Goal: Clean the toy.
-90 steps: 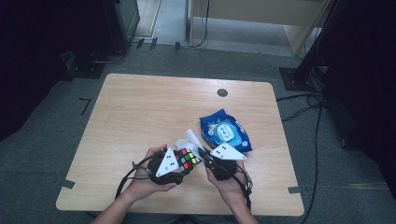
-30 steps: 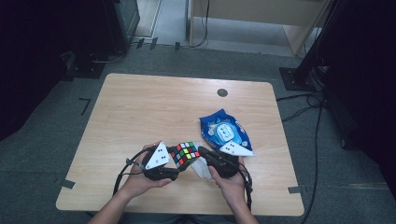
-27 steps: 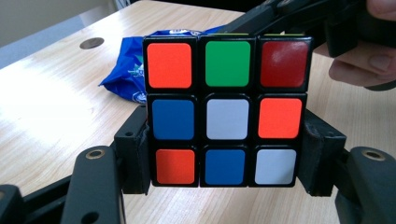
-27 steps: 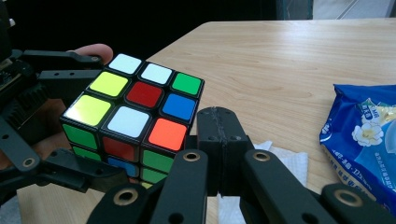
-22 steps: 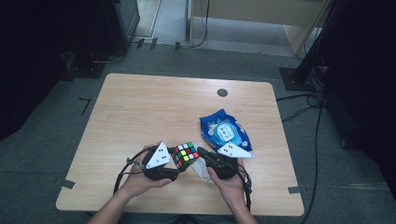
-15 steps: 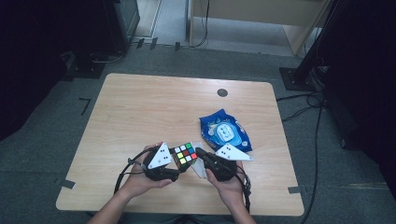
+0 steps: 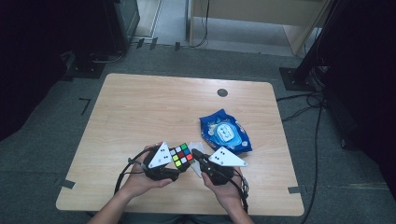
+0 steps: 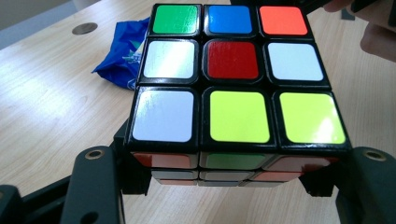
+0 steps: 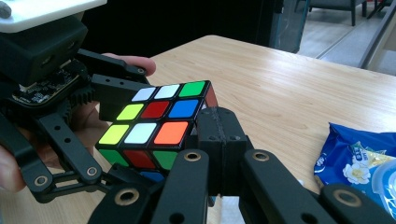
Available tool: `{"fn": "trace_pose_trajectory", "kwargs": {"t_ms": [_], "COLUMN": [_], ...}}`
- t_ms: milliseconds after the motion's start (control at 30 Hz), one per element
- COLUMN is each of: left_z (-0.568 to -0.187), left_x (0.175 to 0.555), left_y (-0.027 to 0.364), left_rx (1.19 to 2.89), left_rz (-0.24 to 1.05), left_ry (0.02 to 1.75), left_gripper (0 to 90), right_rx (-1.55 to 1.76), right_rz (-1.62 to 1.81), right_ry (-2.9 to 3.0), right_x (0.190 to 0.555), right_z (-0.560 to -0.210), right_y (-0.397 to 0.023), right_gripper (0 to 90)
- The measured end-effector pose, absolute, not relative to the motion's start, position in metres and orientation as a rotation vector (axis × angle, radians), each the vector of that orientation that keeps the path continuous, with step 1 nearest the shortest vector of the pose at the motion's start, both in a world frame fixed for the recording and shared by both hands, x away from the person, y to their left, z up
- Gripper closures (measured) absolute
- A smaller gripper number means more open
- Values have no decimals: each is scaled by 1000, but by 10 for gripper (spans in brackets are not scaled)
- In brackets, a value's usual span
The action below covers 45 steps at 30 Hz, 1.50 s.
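Observation:
A scrambled Rubik's cube [image 7: 181,156] hangs just above the table's near edge, with my left gripper [image 7: 180,161] shut on its two sides. In the left gripper view the cube [image 8: 233,74] has a red centre on top, and my left gripper [image 8: 233,175] clamps its lower layers. My right gripper [image 7: 194,154] is shut, its tip against the cube's right side. In the right gripper view its pressed-together jaws [image 9: 219,133] touch the cube [image 9: 154,121] beside the orange tile. A pale sheet [image 7: 198,169] lies under that gripper; I cannot tell whether it is held.
A blue wipes packet [image 7: 225,133] lies on the wooden table [image 7: 140,112] just beyond my right hand, also as the packet [image 9: 359,158] on the right. A round grommet [image 7: 222,92] sits near the far edge. Cables trail from both grippers toward the near edge.
My right gripper has shifted a little up and away from the person along the cube's right side. The left gripper and the cube have stayed put.

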<state>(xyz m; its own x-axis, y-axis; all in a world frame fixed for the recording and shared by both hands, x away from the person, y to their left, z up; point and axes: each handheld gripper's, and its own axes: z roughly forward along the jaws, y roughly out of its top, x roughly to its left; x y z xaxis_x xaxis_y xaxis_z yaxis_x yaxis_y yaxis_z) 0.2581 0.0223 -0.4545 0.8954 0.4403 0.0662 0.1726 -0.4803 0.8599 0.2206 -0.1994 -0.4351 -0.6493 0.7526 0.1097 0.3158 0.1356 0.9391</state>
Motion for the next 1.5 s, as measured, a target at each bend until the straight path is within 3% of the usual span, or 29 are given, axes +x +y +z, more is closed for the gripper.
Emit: {"fn": "trace_pose_trajectory", "kwargs": {"t_ms": [100,400,667,800,933,1267,1500], "left_z": [-452,-447,-444,-443,-443,-445,-444], "left_x": [258,271,281,279,276,274,275], "left_y": [24,40,54,49,43,36,35], "left_rx": [2047,1980,1901,1911,1924,1949,1989], "left_rz": [358,318,239,228,217,175,164], "left_ry": [453,588,695,679,663,651,648], "left_gripper": [339,339,339,339,339,338,332], "right_rx": [1061,1100,981,912,863,736,654], "right_rz": [1546,1520,1541,1532,1541,1426,1376], "right_ry": [1997,2051,2103,2091,2051,1947,1960], "right_x": [222,232,238,234,231,220,220], "right_z": [-434,-450,-479,-482,-483,-484,-485], "right_y": [-203,-204,-187,-174,-168,-161,-162], "right_gripper": [781,644,334,239,223,335,339]}}
